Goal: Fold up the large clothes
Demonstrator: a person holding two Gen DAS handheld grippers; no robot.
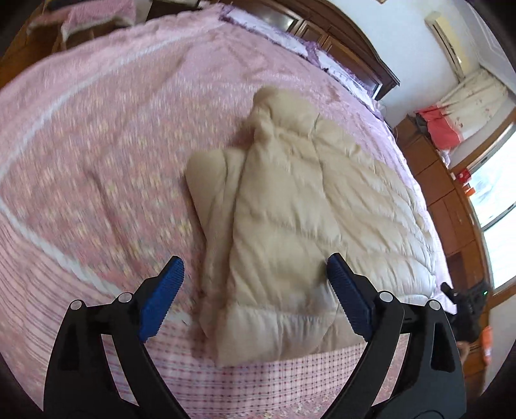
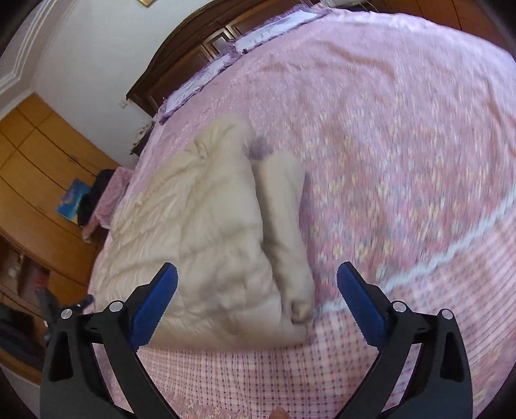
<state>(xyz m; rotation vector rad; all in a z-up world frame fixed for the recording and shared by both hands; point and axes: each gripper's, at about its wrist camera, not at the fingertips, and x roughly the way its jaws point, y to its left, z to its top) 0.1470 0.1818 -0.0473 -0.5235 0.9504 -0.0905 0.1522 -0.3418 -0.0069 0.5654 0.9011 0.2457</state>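
Here, one jacket (image 1: 283,206), two gaping tongs (image 1: 254,274) (image 2: 257,283).

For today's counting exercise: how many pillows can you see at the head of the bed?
2, lying side by side against the wooden headboard: one purple-edged pillow toward the far side, and the other pillow near the beige puffer jacket. More may be hidden beyond the frame.

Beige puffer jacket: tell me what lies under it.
The beige puffer jacket lies on the pink floral bedspread, which shows all around it. A folded sleeve rests along one side. Whatever sits directly beneath the jacket is covered and cannot be seen.
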